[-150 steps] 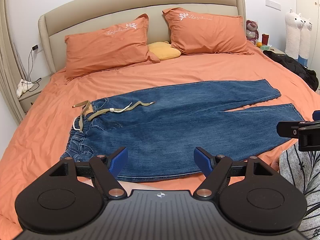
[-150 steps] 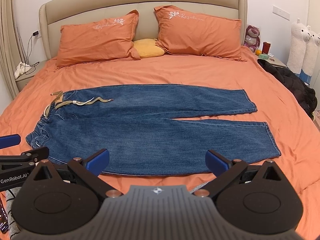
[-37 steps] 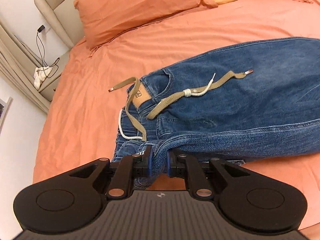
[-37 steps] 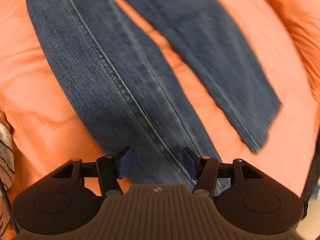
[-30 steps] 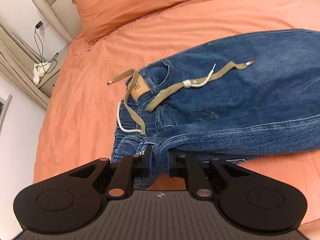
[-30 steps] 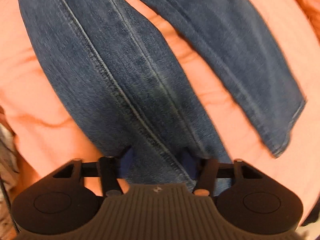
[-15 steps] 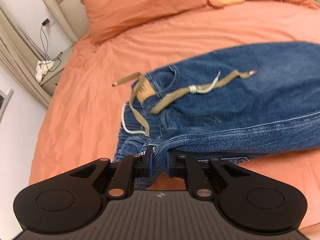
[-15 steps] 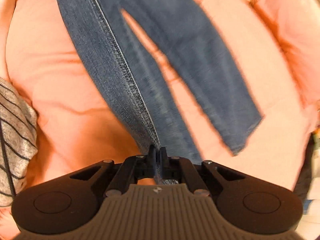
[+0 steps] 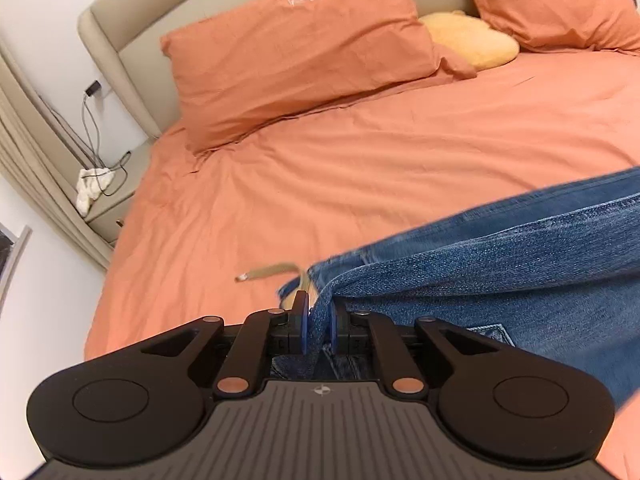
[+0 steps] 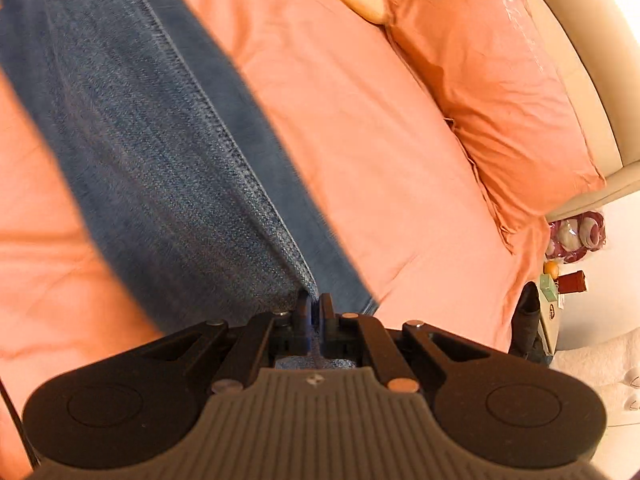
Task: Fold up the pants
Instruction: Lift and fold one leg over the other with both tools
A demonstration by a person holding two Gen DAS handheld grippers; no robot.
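The blue jeans point(image 9: 500, 280) lie on the orange bed. My left gripper point(image 9: 318, 330) is shut on the near edge of the jeans at the waist end and holds it lifted, folded over toward the far side. A tan drawstring end point(image 9: 264, 271) sticks out past the waist. My right gripper point(image 10: 314, 312) is shut on the side seam of a jeans leg point(image 10: 160, 140) near its hem and holds it raised; the far leg is hidden under it.
Orange pillows point(image 9: 296, 44) and a yellow cushion point(image 9: 472, 40) lie at the beige headboard. A nightstand with cables point(image 9: 100, 192) stands left of the bed. Another nightstand with small items point(image 10: 560, 284) stands at the right.
Both grippers have lifted the near edge of the jeans and carried it toward the headboard, over the far leg. The drawstring and waist front are now mostly covered.
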